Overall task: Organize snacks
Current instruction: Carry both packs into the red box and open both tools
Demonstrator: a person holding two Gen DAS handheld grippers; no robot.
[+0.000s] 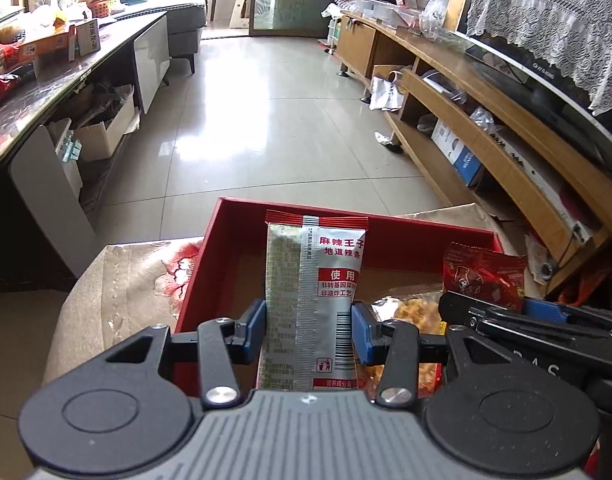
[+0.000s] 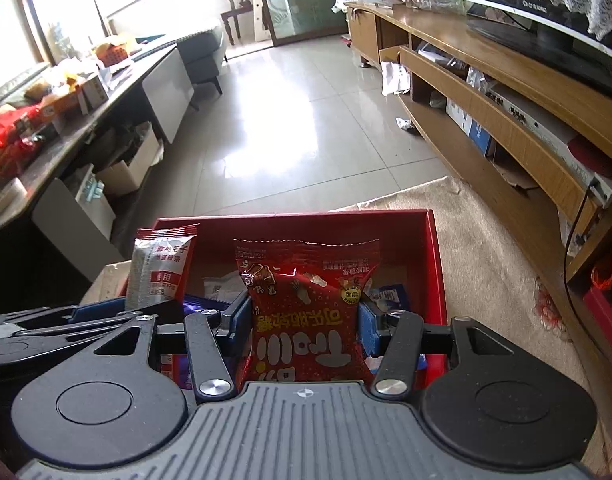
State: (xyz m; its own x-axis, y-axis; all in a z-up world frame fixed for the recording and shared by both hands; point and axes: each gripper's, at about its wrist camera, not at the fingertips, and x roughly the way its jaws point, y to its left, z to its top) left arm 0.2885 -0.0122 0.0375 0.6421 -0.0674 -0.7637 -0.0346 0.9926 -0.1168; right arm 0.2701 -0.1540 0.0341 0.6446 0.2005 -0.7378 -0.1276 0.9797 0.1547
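silver snack packet (image 1: 311, 300) reads "麻辣王子 地道辣条", "使用"; the red packet's (image 2: 309, 316) print is upside down.

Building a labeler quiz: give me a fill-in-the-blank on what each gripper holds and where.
1. The left gripper is shut on a ____ packet with a red edge.
2. The right gripper is shut on a ____ snack bag.
3. Both packets are held above an open ____ box.
4. The box rests on a beige cloth printed with red ____.

Missing words: silver; red; red; flowers

Home living room: sofa (image 1: 186, 20), television (image 1: 545, 80), tiled floor (image 1: 266, 120)
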